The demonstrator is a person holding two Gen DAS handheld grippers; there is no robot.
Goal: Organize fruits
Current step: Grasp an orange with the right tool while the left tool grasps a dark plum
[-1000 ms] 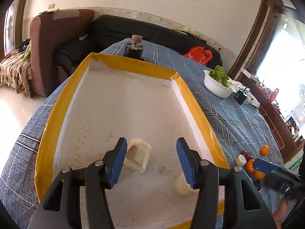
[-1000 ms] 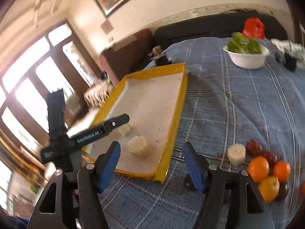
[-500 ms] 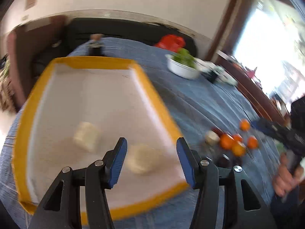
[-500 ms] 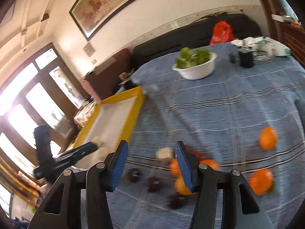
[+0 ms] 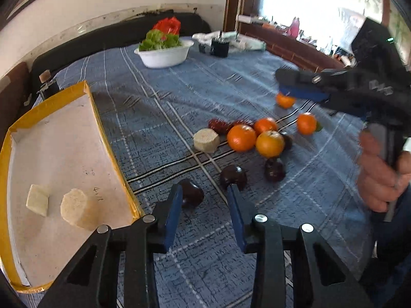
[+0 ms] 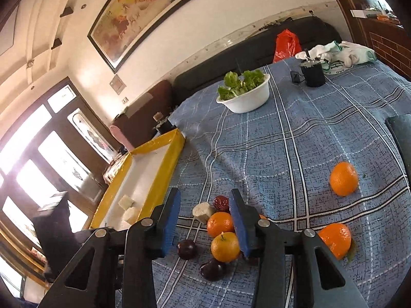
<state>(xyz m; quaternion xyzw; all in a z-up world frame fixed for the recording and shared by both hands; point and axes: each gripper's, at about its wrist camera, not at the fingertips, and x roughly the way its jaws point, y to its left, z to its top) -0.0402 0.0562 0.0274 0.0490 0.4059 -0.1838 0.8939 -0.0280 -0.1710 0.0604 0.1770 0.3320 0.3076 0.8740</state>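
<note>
The left gripper (image 5: 204, 206) points steeply down at the blue checked tablecloth (image 5: 159, 107), jaws closing with nothing between them; a dark plum (image 5: 191, 193) lies just beyond the left finger. The right gripper (image 6: 204, 217), held by a hand (image 5: 380, 169) at the right of the left wrist view, tilts down over the fruit cluster, jaws closing, clamping nothing. An orange (image 6: 221, 224) and a second orange (image 6: 226, 247) appear between its fingers. Two pale cut pieces (image 5: 77, 211) lie inside the yellow-rimmed tray (image 5: 96, 118).
</note>
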